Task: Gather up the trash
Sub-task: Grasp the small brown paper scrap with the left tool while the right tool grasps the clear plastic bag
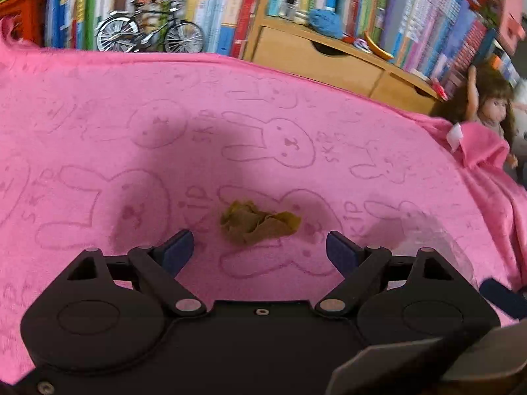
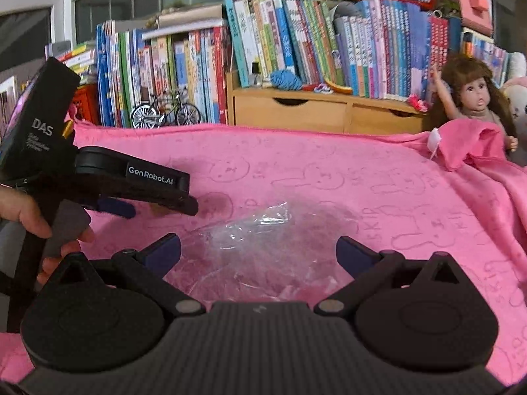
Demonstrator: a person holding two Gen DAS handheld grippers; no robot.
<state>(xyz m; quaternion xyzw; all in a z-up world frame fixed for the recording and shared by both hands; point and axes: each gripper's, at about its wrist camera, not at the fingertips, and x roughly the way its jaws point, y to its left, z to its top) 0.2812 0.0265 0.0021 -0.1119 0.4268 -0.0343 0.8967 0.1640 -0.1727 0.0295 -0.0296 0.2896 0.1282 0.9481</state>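
Note:
A crumpled yellow-brown paper scrap (image 1: 258, 223) lies on the pink rabbit-print blanket (image 1: 98, 125). My left gripper (image 1: 259, 247) is open just short of it, the scrap sitting beyond and between the blue fingertips. A clear plastic bag (image 2: 257, 250) lies crumpled on the blanket (image 2: 329, 164); in the left wrist view its edge (image 1: 431, 240) shows at the right. My right gripper (image 2: 258, 251) is open over the bag, fingertips on either side of it. The left gripper (image 2: 138, 194), held by a hand (image 2: 29, 210), shows at the left of the right wrist view.
Behind the blanket stand rows of books (image 2: 296, 42), a wooden drawer unit (image 2: 322, 112), and a small model bicycle (image 2: 166, 112). A doll (image 2: 474, 98) sits at the back right, where the blanket bunches up (image 2: 467, 144). A blue yarn ball (image 2: 286, 79) rests on the drawers.

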